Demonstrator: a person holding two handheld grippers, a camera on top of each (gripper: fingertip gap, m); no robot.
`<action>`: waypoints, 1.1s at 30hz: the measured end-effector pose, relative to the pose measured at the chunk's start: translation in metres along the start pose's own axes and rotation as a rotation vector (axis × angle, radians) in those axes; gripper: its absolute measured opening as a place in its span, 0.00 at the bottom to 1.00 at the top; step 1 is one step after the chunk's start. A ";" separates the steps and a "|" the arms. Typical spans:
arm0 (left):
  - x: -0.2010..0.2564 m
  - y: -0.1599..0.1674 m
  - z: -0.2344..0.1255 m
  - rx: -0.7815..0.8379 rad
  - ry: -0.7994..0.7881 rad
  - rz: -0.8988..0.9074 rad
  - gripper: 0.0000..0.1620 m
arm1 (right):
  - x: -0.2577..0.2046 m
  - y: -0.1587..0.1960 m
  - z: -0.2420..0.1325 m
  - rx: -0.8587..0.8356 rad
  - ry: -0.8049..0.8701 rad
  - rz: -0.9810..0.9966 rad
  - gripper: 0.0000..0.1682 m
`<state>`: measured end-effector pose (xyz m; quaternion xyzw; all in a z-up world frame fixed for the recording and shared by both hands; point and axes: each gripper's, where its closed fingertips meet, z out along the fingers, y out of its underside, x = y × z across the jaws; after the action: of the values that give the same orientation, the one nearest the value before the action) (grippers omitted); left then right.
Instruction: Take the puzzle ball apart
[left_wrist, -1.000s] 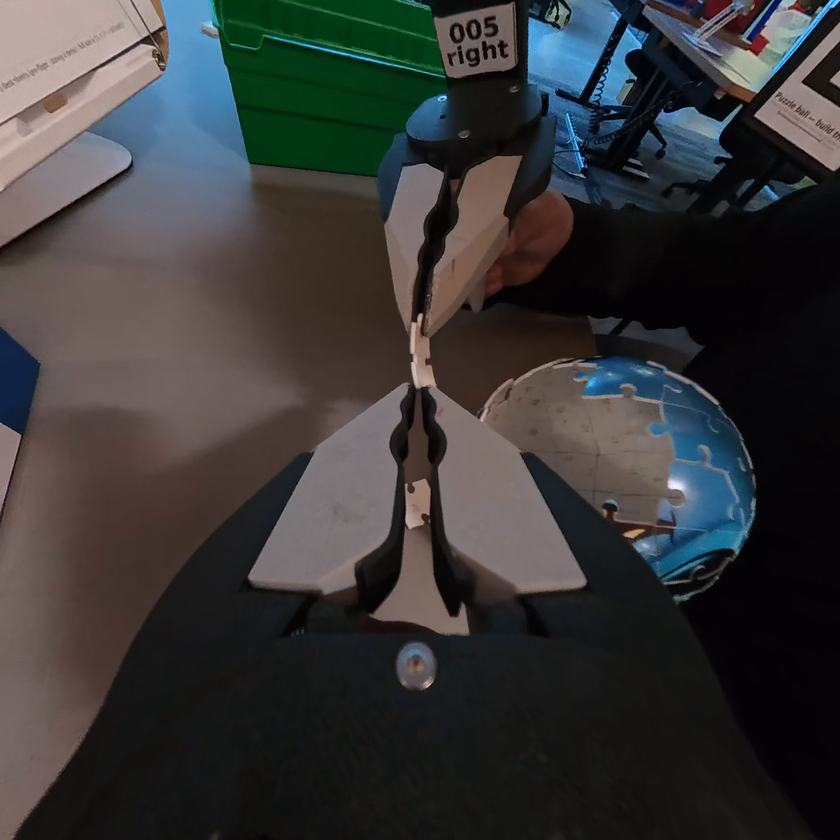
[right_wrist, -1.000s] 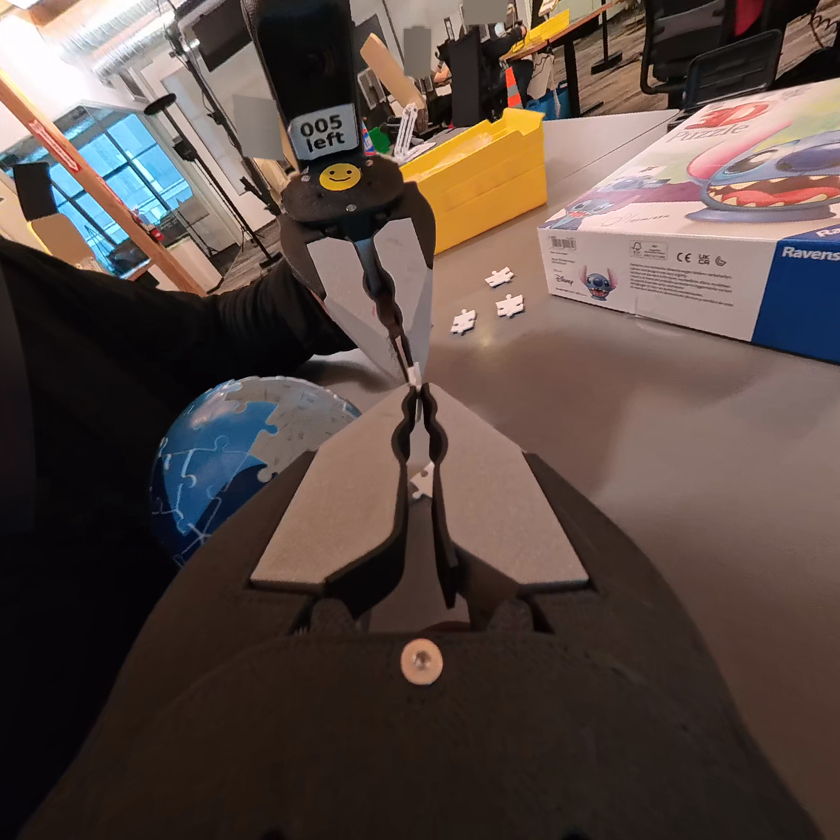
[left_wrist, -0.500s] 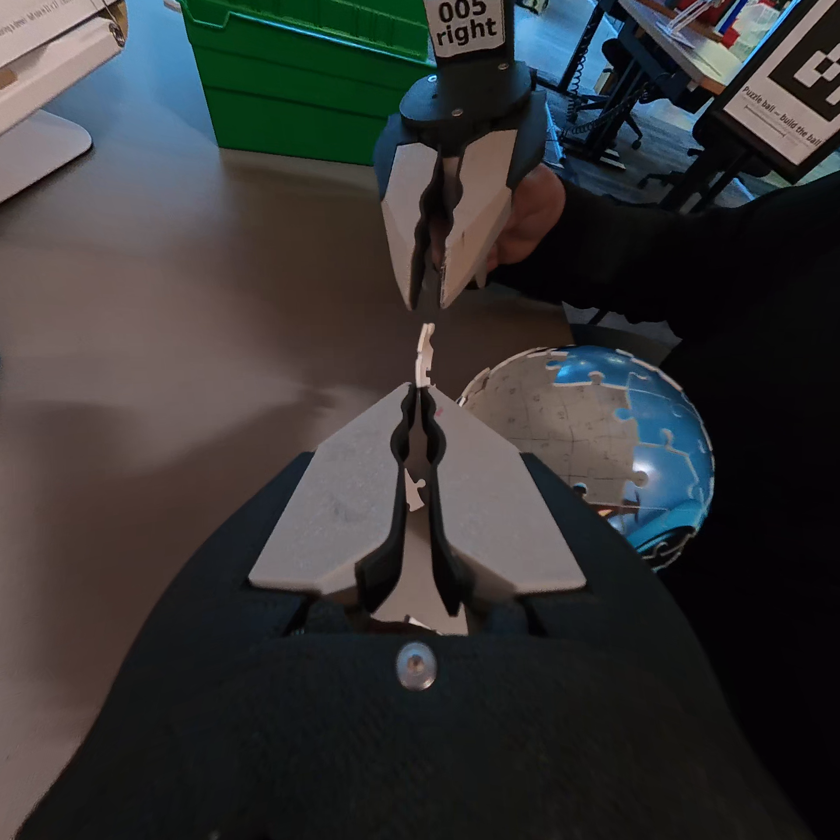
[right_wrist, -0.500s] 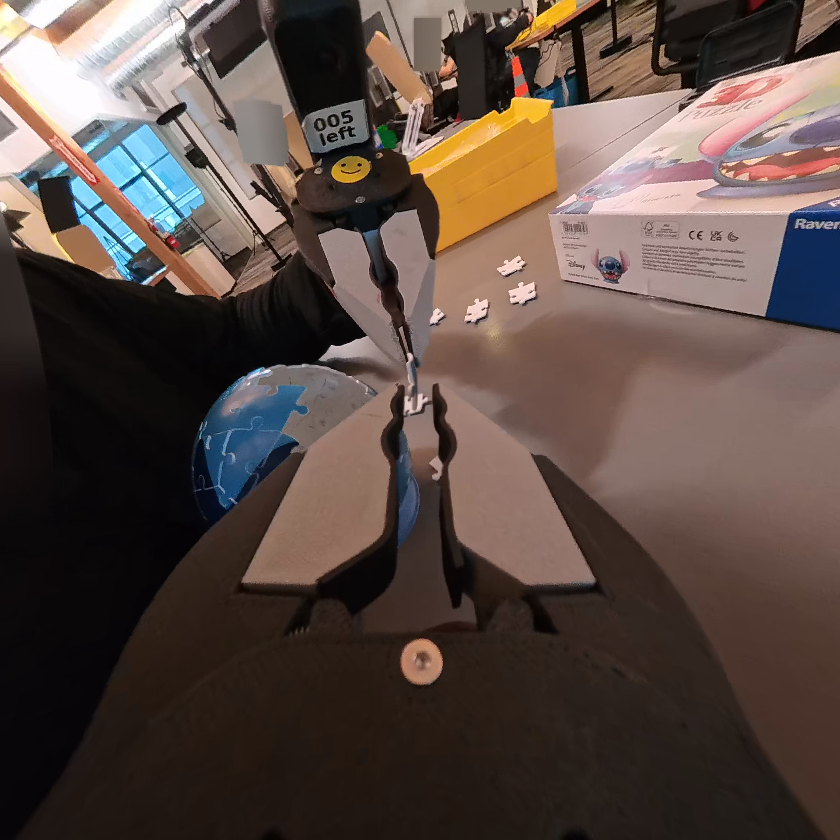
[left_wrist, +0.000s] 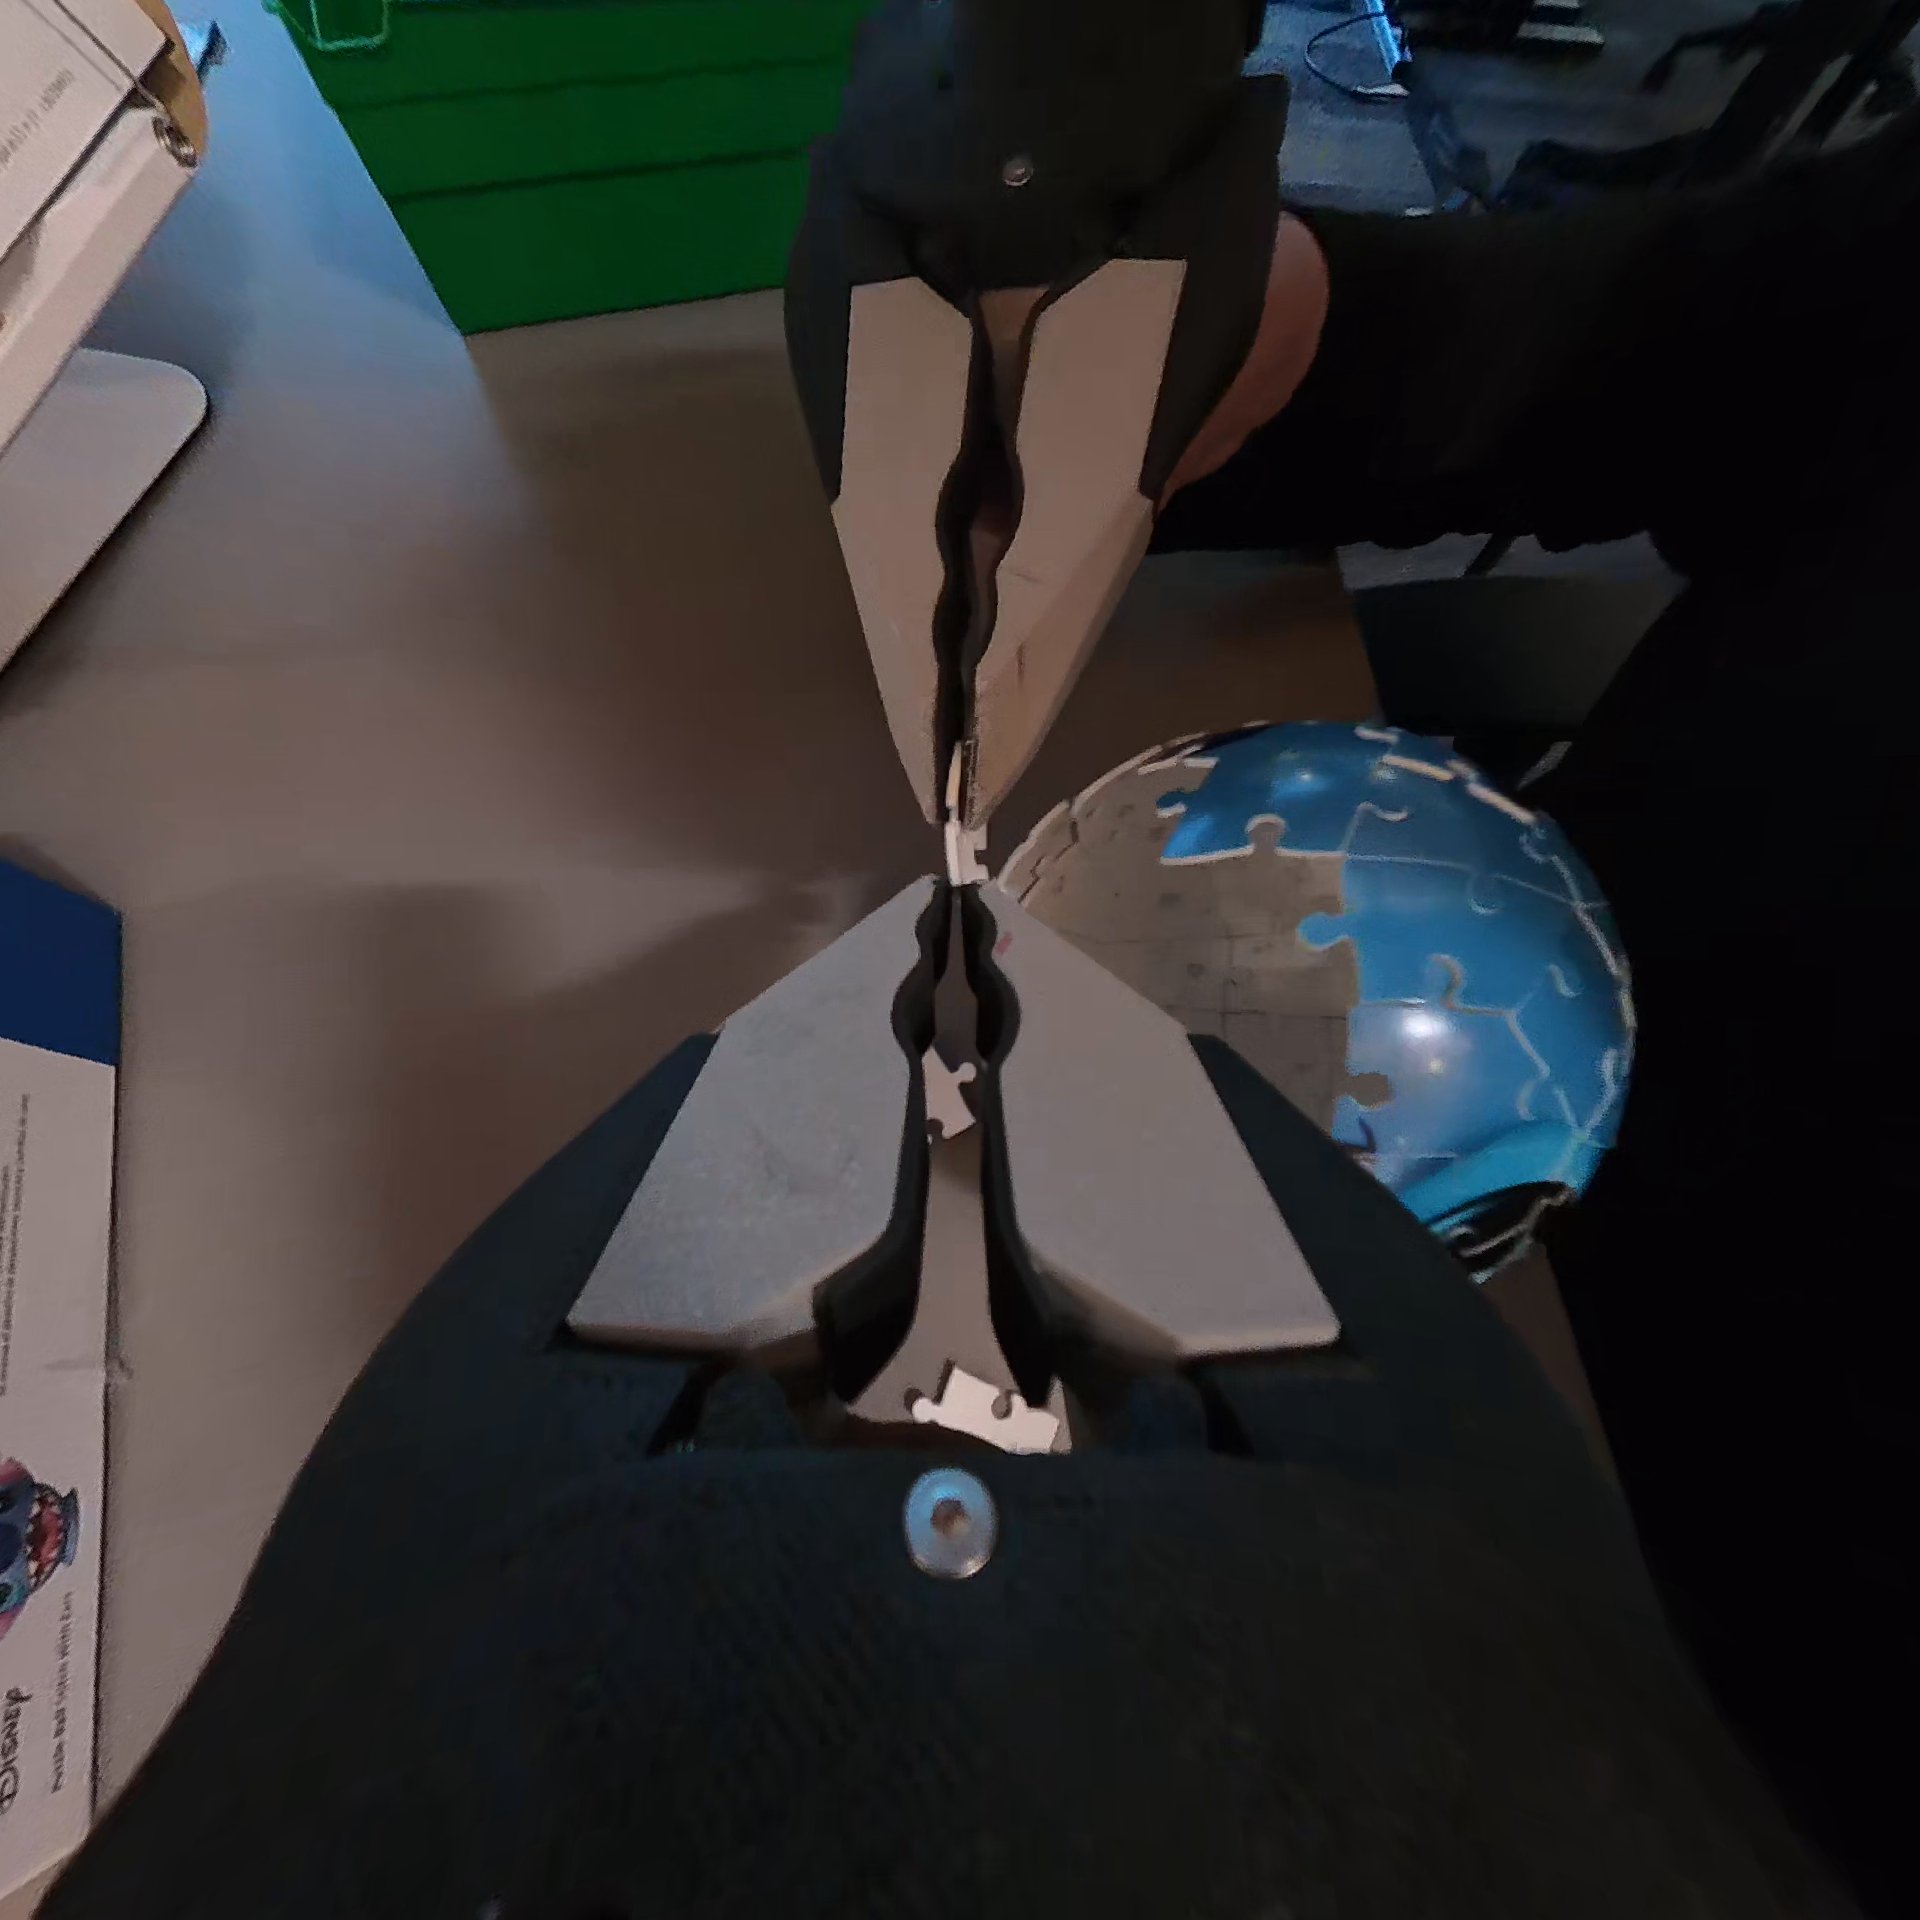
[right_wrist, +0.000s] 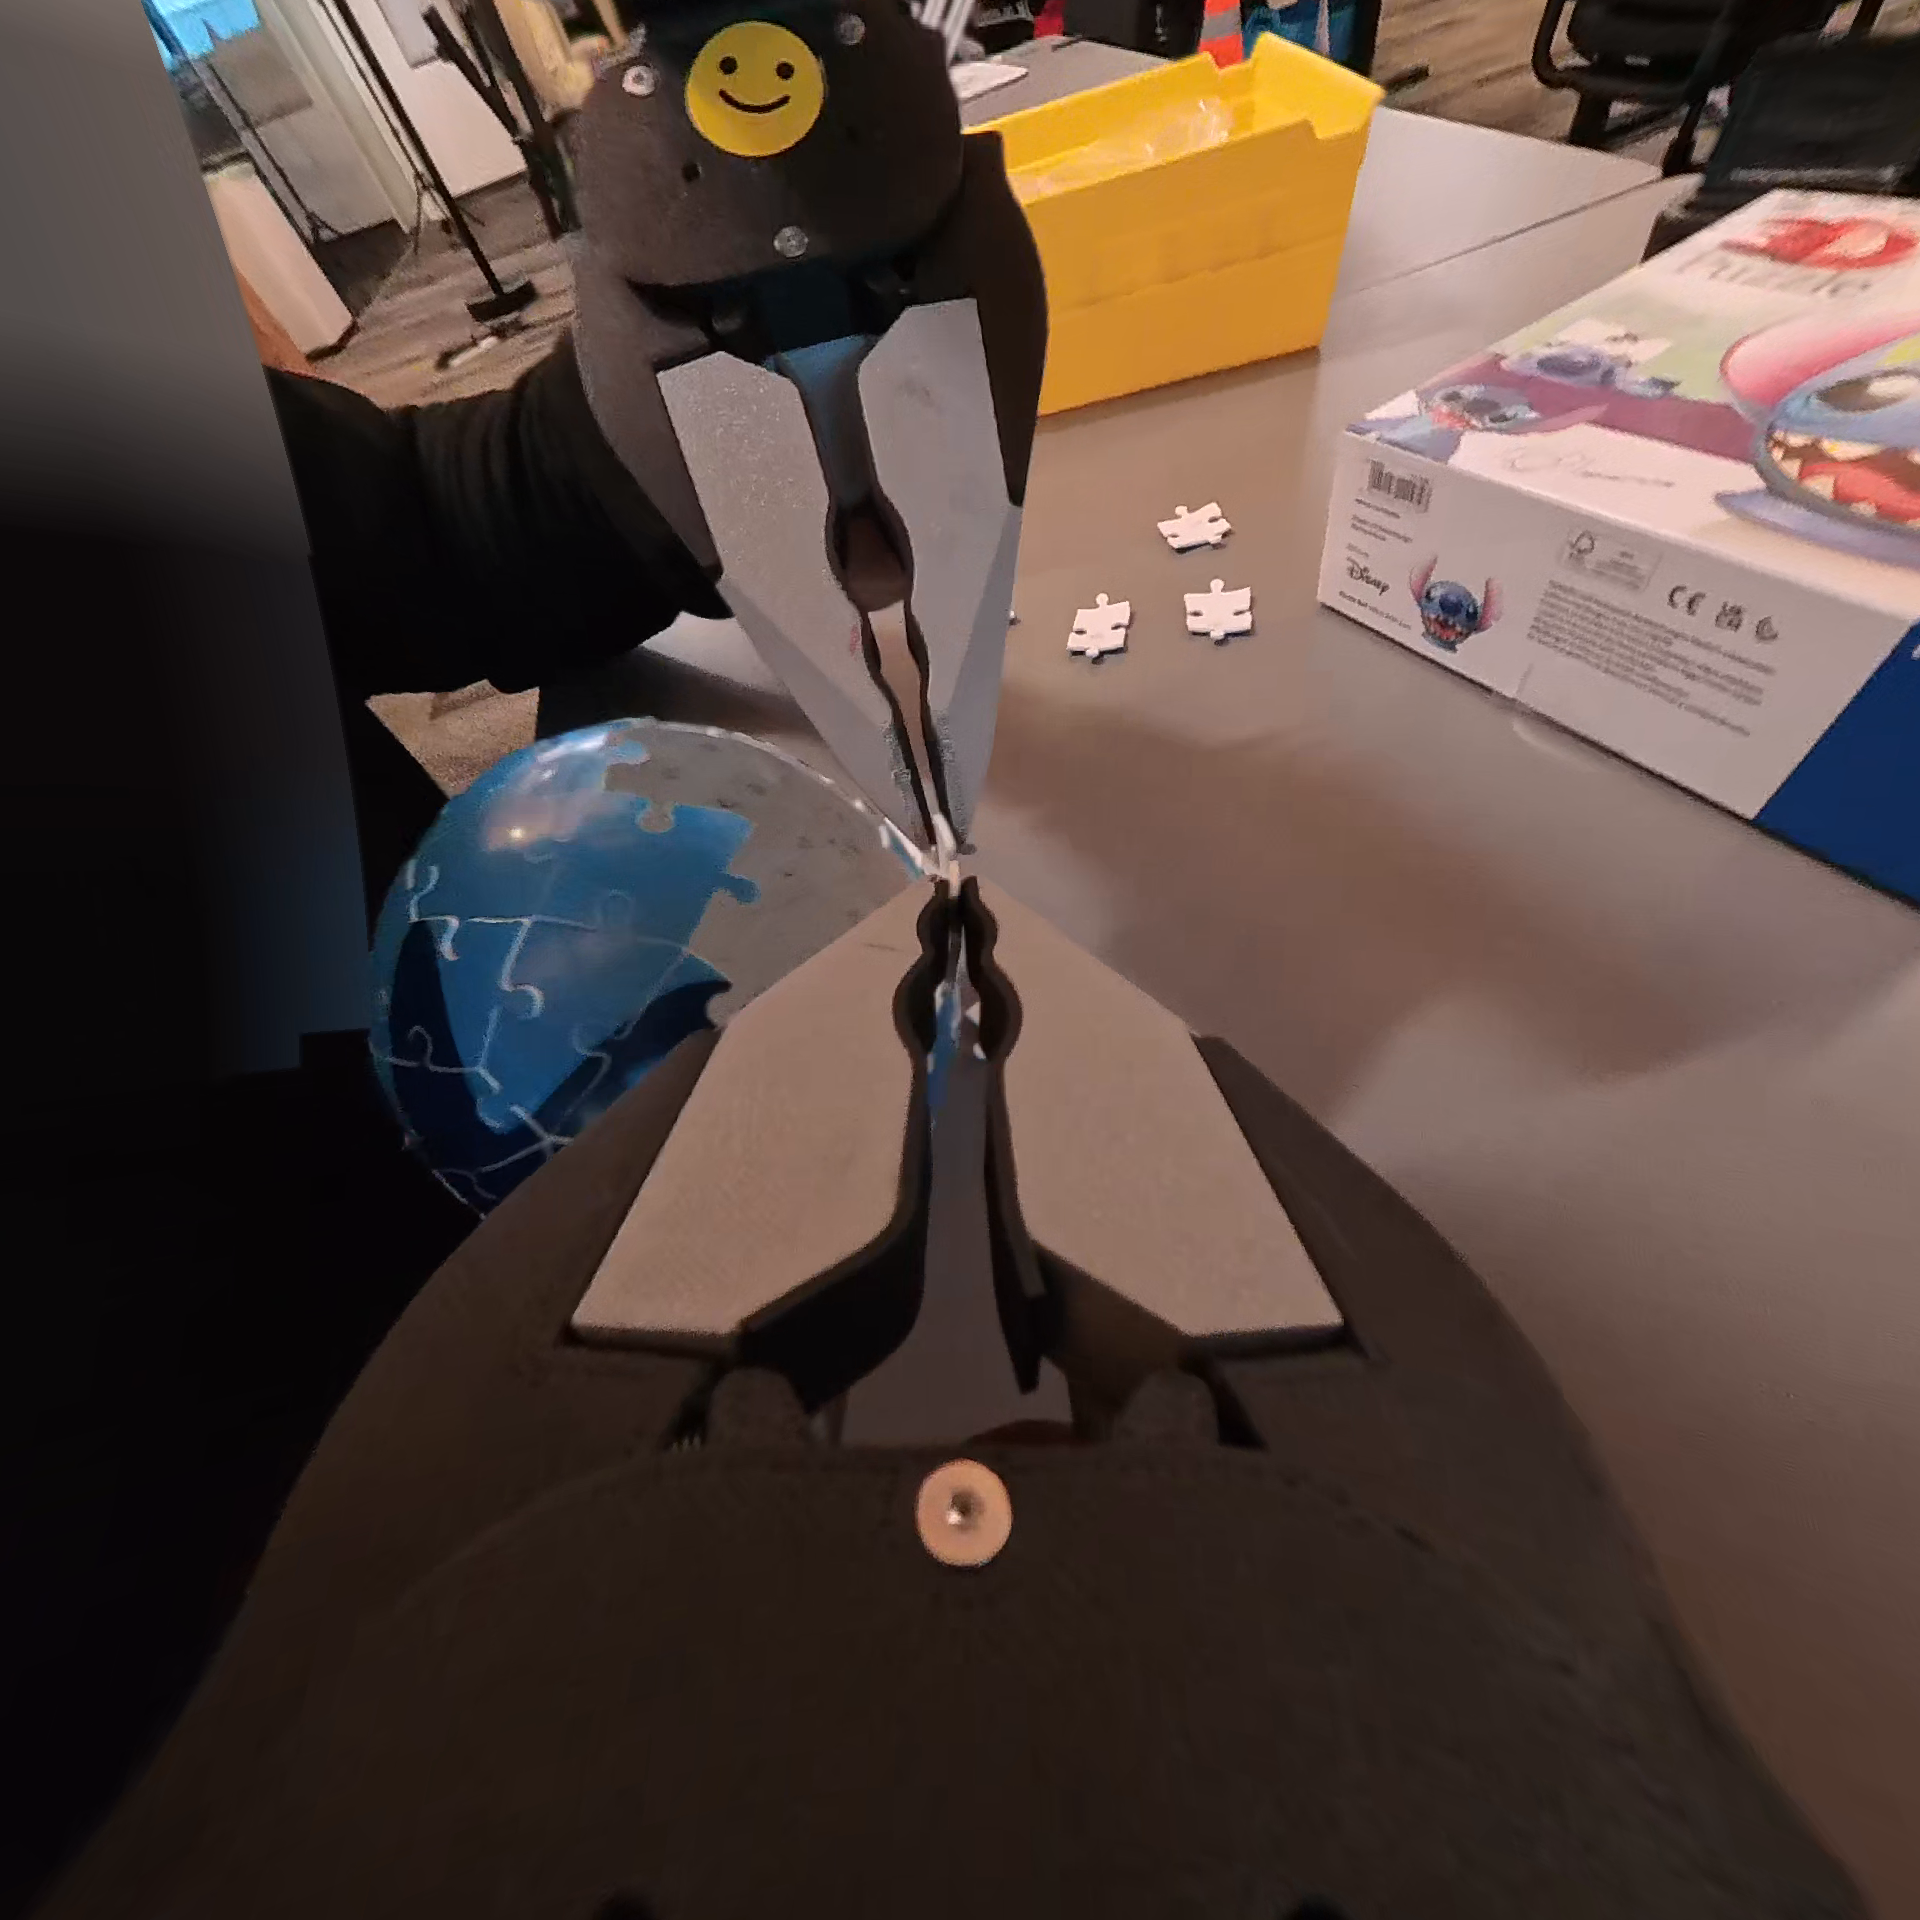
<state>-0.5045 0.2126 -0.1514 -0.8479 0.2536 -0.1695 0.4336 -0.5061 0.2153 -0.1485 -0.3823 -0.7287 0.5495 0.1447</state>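
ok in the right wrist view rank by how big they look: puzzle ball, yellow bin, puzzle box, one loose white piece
1. puzzle box, cut off by the frame
2. yellow bin and puzzle ball: similar, ball nearer and partly hidden
3. loose white piece

worktop (right_wrist: 1351, 935): grey, matte, softly lit | far edge: yellow bin (right_wrist: 1174, 229); green crates (left_wrist: 582, 156) at the opposite edge | beyond: brown floor (right_wrist: 416, 322), tripod stands (right_wrist: 488, 239), office chairs (right_wrist: 1662, 73), bright glazed partition (right_wrist: 260, 62)
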 end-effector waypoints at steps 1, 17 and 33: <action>0.002 -0.002 -0.002 0.008 0.011 -0.004 0.00 | -0.003 -0.002 -0.001 0.004 -0.002 -0.022 0.00; -0.032 0.025 -0.014 0.000 0.055 -0.125 0.03 | -0.003 0.004 0.009 -0.012 -0.044 -0.198 0.00; -0.015 0.028 0.005 0.011 0.202 -0.144 0.01 | -0.001 0.008 0.012 0.043 -0.059 -0.166 0.00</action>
<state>-0.5222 0.2103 -0.1784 -0.8402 0.2335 -0.2862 0.3970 -0.5098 0.2075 -0.1602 -0.3010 -0.7498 0.5623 0.1762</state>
